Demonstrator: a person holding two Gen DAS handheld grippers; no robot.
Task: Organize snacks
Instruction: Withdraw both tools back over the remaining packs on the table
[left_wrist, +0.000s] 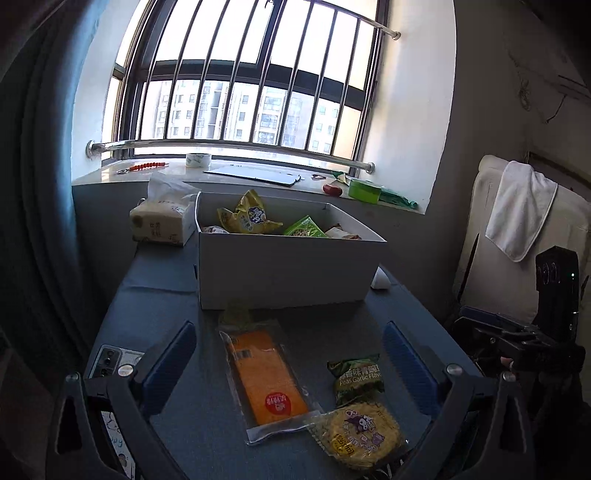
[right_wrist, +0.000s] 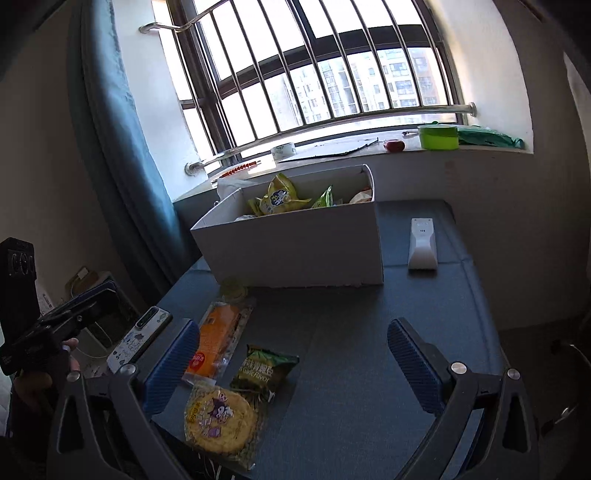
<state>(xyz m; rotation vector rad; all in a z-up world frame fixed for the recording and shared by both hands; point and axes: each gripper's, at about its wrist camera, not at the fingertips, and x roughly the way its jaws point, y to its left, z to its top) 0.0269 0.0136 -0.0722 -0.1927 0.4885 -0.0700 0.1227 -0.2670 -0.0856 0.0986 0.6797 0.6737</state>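
Observation:
Three snacks lie on the blue table: an orange cake in a clear wrapper (left_wrist: 267, 376) (right_wrist: 216, 341), a green garlic-pea bag (left_wrist: 356, 376) (right_wrist: 266, 369), and a round yellow cracker pack (left_wrist: 360, 432) (right_wrist: 221, 419). Behind them stands a white box (left_wrist: 291, 266) (right_wrist: 295, 247) holding a yellow bag (left_wrist: 249, 216) (right_wrist: 279, 197) and other snacks. My left gripper (left_wrist: 290, 363) hangs open above the orange cake. My right gripper (right_wrist: 291, 363) is open too, over the table just right of the snacks. Each gripper shows at the other view's edge.
A phone (left_wrist: 110, 362) (right_wrist: 142, 338) lies at the table's left edge. A tissue pack (left_wrist: 162, 221) sits left of the box, a white remote (right_wrist: 423, 242) to its right. The windowsill (left_wrist: 236, 175) carries tape, a green tub and oddments. A towel-draped chair (left_wrist: 521, 210) stands right.

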